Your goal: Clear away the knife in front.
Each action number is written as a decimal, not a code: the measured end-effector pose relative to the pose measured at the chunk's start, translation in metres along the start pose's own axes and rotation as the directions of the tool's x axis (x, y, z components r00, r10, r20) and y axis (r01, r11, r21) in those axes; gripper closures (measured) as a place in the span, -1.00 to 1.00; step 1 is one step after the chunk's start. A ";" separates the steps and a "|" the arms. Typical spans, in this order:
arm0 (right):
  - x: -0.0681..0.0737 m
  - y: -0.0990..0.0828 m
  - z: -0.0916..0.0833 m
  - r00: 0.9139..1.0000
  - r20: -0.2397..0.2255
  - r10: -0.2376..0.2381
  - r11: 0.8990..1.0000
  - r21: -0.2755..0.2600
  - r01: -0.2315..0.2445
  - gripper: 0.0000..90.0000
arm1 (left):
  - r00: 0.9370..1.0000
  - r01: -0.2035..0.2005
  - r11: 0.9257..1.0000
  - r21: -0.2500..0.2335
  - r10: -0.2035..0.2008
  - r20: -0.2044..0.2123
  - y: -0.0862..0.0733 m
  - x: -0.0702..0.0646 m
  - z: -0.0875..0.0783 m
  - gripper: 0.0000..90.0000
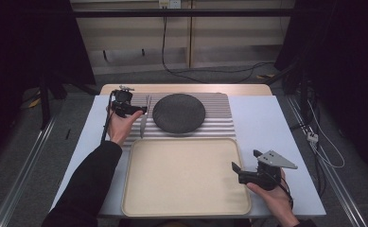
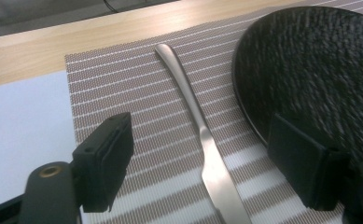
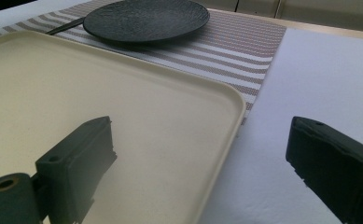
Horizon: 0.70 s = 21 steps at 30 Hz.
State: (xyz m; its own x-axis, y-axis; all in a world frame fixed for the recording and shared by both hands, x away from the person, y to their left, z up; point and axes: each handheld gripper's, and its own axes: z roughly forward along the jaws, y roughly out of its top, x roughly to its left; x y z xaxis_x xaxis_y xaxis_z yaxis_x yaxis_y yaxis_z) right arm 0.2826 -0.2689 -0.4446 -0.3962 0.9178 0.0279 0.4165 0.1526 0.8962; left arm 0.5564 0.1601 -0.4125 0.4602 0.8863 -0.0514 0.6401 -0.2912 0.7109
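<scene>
Surface (image 1: 262, 118) carries a cream tray (image 1: 186, 208); beyond the tray lies a striped placemat (image 1: 219, 124) bearing a black plate (image 1: 179, 112). Just left of the plate lies a butter knife (image 2: 202, 140). The left gripper (image 2: 202, 163) straddles it, fingers (image 2: 107, 158) wide. Lower squarely, close mid-handle. The right gripper (image 3: 202, 172) hovers over the tray's right rim, fingers wide.
</scene>
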 end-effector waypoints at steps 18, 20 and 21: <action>0.000 0.000 0.001 1.000 -0.004 -0.001 1.000 0.001 0.001 -0.83 | 0.999 0.045 0.994 0.101 -0.044 -0.017 0.012 0.003 0.052 -0.02; 0.000 0.000 0.001 1.000 -0.005 -0.002 1.000 0.001 0.002 -0.83 | 0.999 0.039 0.994 0.104 -0.038 -0.012 0.012 0.003 0.056 0.10; 0.000 0.000 0.001 1.000 -0.005 -0.001 1.000 0.001 0.001 -0.83 | 0.999 0.046 0.993 0.109 -0.045 -0.007 0.012 0.003 0.058 0.14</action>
State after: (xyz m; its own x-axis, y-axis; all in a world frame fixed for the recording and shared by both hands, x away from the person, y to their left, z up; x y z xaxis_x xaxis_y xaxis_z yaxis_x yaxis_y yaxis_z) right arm 0.2831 -0.2686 -0.4447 -0.4007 0.9158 0.0289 0.4169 0.1541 0.8958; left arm 0.6012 0.1383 -0.4443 0.4267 0.9010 -0.0787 0.7235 -0.2879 0.6275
